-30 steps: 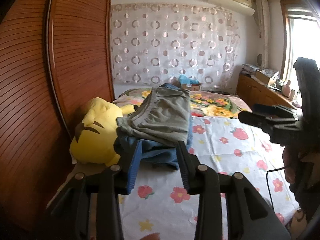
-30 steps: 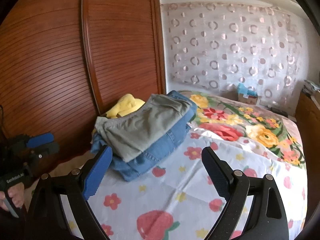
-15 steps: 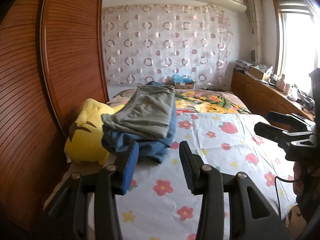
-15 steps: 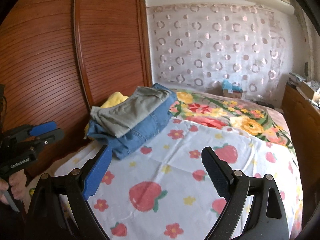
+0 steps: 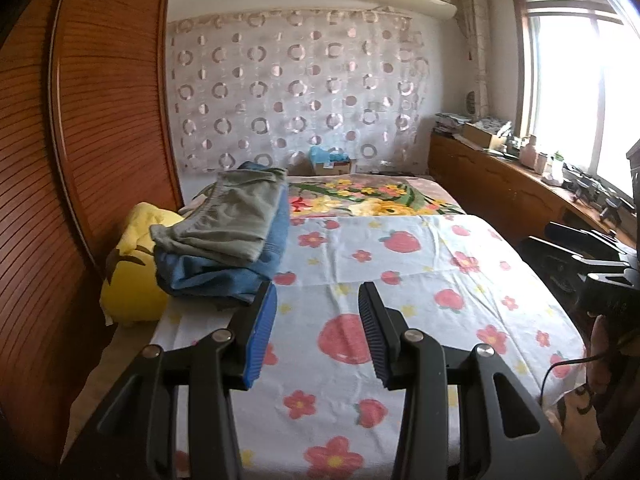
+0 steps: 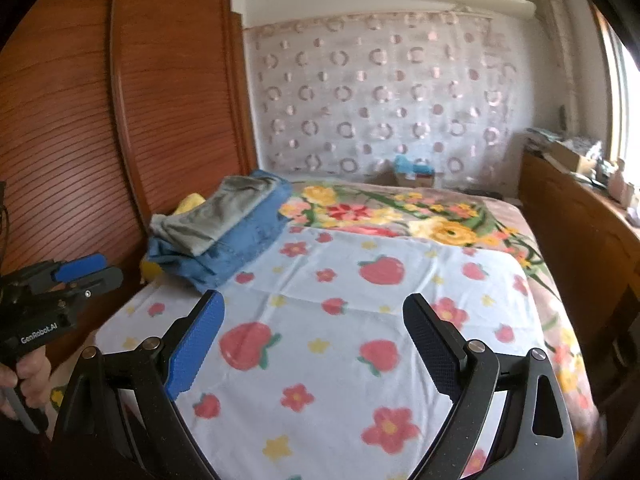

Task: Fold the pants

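- Both hand-held grippers have drawn back from the stacked clothing since the earlier frames; the stack now sits farther off and more of the bed sheet shows in both wrist views.
- Left hand-held gripper (image 5: pixel 317 322): jaws partly spread, nothing between the pads. Its jaws have just been opening slightly, with no cloth between them.
- Right hand-held gripper (image 6: pixel 314 342): jaws spread wide, empty, above the strawberry-print sheet (image 6: pixel 360 320).
- Task item: grey-green pants (image 5: pixel 232 216) lie folded on top of folded blue jeans (image 5: pixel 224 276). The stack rests at the far left corner of the sheet, beside the wooden wardrobe (image 5: pixel 80 160) and touching a yellow plush toy (image 5: pixel 130 284).
- Judged status: the top pair appears already folded and stacked. No unfolded garment is visible on the sheet in either view, so the task is either near its end or awaits another pair from outside the views.
- Risk 1: the stack leans partly on the plush toy rather than on flat bedding. A push against the toy or the bed edge could tip the stack and undo the folds.
- Risk 2: the front edge of the blue jeans lies close ahead of the left gripper's blue pad. A forward drift at this height could snag the hem and drag the lower layer out.
- Risk 3: a cable (image 5: pixel 560 368) hangs near the person's hand (image 5: pixel 602 340) at the right edge of the left wrist view. It could catch on the bed corner during a sweep.
- Risk 4: the sheet is loose and creased. Pressing pads into it could bunch it and shift the stack.
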Demonstrator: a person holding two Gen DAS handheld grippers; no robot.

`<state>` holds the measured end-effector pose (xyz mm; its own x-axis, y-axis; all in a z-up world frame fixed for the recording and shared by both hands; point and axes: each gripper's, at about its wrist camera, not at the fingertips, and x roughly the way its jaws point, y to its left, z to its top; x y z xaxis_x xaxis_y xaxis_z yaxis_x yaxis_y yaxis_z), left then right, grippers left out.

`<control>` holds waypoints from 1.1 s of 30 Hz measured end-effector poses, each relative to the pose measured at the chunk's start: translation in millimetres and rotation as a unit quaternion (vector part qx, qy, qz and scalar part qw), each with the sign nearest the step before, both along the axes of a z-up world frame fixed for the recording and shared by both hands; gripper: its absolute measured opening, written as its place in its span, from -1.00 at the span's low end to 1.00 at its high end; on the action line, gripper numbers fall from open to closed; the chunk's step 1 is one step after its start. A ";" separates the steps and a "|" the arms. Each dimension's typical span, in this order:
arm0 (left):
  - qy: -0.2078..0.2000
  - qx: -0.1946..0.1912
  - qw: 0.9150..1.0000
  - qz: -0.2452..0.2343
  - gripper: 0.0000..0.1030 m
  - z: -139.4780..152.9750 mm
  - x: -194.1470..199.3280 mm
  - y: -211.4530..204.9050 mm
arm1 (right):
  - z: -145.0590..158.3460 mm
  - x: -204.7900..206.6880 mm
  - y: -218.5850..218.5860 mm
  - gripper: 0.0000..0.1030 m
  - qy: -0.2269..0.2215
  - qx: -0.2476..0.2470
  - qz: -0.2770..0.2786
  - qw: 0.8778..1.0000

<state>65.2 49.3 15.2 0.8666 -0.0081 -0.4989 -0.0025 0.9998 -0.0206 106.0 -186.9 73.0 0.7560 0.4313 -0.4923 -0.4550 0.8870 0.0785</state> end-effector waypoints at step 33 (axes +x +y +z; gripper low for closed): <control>-0.051 0.002 0.998 -0.030 -0.16 56.3 -26.3 -40.2 | 61.6 -67.4 -72.1 0.80 -0.079 0.012 -0.101 0.992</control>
<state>38.8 9.1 71.5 0.9107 -0.0589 -0.4089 0.0587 0.9982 -0.0132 38.6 -259.0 134.6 0.8955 0.2732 -0.3514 -0.2763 0.9601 0.0424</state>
